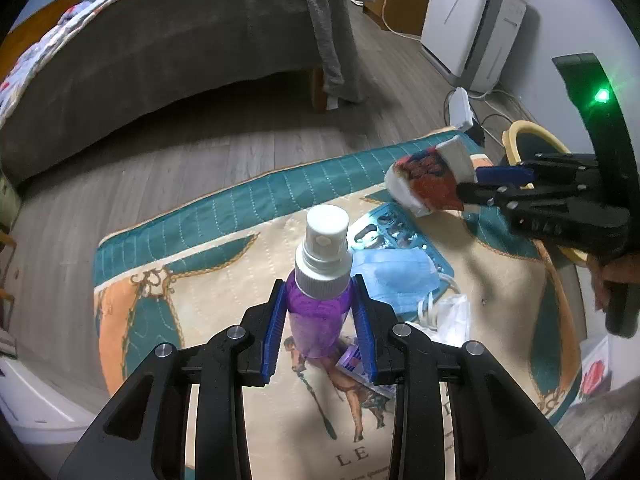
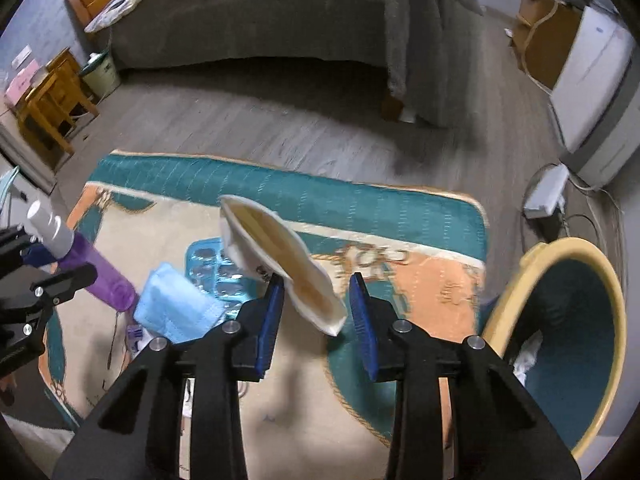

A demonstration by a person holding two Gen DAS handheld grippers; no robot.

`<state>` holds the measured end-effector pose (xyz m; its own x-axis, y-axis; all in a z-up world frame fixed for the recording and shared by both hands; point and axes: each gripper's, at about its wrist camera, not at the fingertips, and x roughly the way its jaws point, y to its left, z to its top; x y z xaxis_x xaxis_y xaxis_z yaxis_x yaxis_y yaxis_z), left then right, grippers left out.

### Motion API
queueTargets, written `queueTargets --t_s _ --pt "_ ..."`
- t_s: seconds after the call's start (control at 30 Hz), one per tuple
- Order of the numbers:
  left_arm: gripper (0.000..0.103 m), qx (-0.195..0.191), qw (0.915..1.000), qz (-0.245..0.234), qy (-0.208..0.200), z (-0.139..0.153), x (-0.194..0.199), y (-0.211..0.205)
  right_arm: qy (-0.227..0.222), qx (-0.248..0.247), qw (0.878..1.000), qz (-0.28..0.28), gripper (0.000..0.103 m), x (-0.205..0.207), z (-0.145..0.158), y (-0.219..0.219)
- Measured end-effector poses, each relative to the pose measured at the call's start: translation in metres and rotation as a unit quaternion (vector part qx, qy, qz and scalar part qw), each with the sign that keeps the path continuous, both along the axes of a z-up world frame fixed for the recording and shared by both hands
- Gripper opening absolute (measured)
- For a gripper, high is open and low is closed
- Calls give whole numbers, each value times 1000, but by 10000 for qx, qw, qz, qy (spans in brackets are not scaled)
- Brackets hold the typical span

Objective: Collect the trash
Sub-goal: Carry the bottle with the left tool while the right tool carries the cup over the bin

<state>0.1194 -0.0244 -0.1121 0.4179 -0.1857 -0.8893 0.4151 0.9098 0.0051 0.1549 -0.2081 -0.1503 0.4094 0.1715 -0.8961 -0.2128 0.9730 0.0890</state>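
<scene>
Trash is lying on a rug (image 1: pixel 200 220) in the left wrist view: a blue mask (image 1: pixel 394 276) at centre right, overlapping a teal blister tray (image 1: pixel 384 224) just above it, with white tissue (image 1: pixel 452 316) to the lower right and a purple packet (image 1: pixel 356 364) under the fingers. At centre, the left gripper (image 1: pixel 319 282) is pinching a purple spray bottle (image 1: pixel 318 312) by its shoulder, white cap pointing up the frame. At right, the right gripper (image 1: pixel 466 184) is clamping a crushed red-and-white cup (image 1: pixel 424 184) at its fingertips, holding it off the rug. A yellow-rimmed bin (image 1: pixel 524 128) is showing behind that gripper at the upper right.

In the right wrist view, the cup (image 2: pixel 272 240) is hanging flattened between the fingers of the right gripper (image 2: pixel 316 280), its open mouth facing the camera; it is pressing against the left pad, while contact with the right pad is hard to make out here. The bin (image 2: pixel 552 256) is standing at lower right, just off the rug (image 2: pixel 360 208). At the left edge, the left gripper (image 2: pixel 60 264) is gripping the bottle (image 2: pixel 104 272). The mask (image 2: pixel 176 308) and tray (image 2: pixel 208 260) are lying left of centre.
</scene>
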Motion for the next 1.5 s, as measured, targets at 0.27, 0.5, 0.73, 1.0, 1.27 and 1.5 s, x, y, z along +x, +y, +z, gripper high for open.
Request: queueTargets --t_s 0.27,0.5,0.73,1.0,1.27,1.5 --pt "34 4 10000 -19 -28 1 -3 -2 -72 73 9999 45 8 1 9 6" --pt "34 -123 9998 8 -147 11 -4 -4 -311 145 9993 -177 8 -8 36 -14" --pt "34 -167 9994 -79 -303 18 -7 -20 -504 87 9975 -486 8 -21 59 -47" --pt "34 -133 9985 -235 -481 28 -17 -50 -611 211 9934 -945 8 -40 79 -94" --pt "34 -135 9969 -437 -642 35 -33 -86 -615 321 9870 -1452 8 -63 77 -143" --pt "34 -191 9936 -865 -699 35 -60 -131 -706 278 9796 -1861 8 -80 77 -184"
